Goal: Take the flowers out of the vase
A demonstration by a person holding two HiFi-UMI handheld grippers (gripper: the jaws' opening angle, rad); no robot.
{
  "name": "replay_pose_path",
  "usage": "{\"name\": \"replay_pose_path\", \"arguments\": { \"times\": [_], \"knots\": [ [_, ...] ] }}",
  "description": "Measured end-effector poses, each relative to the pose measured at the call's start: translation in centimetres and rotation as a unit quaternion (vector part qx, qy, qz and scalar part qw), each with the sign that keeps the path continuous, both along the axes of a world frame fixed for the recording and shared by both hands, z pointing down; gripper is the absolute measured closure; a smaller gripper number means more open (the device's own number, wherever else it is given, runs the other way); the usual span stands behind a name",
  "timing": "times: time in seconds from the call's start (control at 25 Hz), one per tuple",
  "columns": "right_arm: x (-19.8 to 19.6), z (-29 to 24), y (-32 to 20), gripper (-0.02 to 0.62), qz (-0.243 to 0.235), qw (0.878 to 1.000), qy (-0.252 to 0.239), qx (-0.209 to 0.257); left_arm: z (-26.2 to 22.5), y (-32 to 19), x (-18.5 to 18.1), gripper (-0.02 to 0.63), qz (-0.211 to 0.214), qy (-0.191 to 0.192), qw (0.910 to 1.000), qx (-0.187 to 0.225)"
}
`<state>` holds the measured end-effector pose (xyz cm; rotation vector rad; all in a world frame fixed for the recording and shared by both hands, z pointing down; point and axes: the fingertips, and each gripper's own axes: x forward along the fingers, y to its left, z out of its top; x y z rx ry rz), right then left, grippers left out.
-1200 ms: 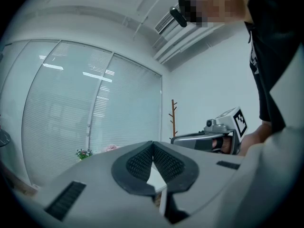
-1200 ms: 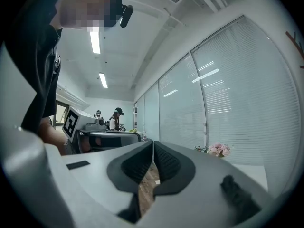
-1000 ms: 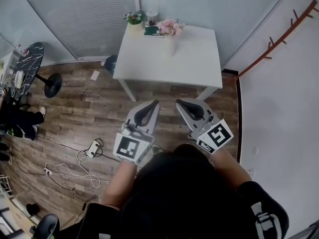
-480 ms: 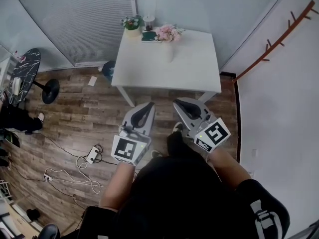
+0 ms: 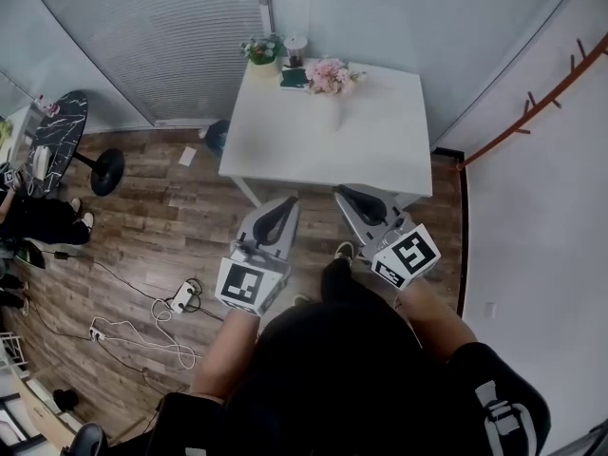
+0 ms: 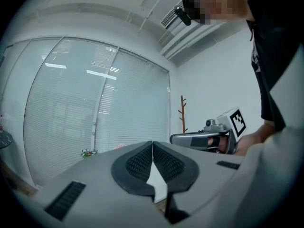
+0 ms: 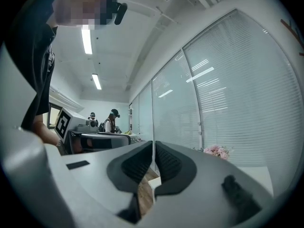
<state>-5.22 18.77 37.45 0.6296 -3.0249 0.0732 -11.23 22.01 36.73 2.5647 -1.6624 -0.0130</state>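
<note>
standing at the near side of a white bench (image 5: 380, 145), the person holds both tongs out level toward it, side by side over the wood floor (image 5: 161, 207). left tongs (image 5: 287, 203) pressed together, pads meeting at the tip in the left gripper view (image 6: 153, 143), nothing pinched. right tongs (image 5: 343, 194) also pressed together, same in the right gripper view (image 7: 154, 144), nothing pinched. both tips are just short of the bench's near edge, well apart from the task's thing.

pink flowers (image 5: 331, 75) are in a white vase (image 5: 335, 112) standing upright on the far half of the bench, about mid-width. a small potted plant (image 5: 261, 50) sits at the far left corner, a dark green flat item (image 5: 294, 78) just left of the flowers, and a small white cup-like thing (image 5: 295, 45) is at the far edge; cannot tell exactly what it is.

the flowers also show to the right of the jaws in the right gripper view (image 7: 217, 151). a power strip with white cable (image 5: 179, 298) lies on the floor near left. a round dark table (image 5: 59, 126) stands far left. a coat rack (image 5: 532, 103) is on the right wall.
</note>
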Motion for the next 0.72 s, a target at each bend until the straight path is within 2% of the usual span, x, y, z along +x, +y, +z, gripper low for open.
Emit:
{"name": "replay_pose_path", "arguments": {
  "times": [0.72],
  "knots": [
    [4.9, 1.6, -16.5, 0.574, 0.016, 1.000, -0.010, -0.018, 0.7, -16.1, 3.8, 0.592, -0.021, -0.022, 0.9994, -0.016]
  ]
}}
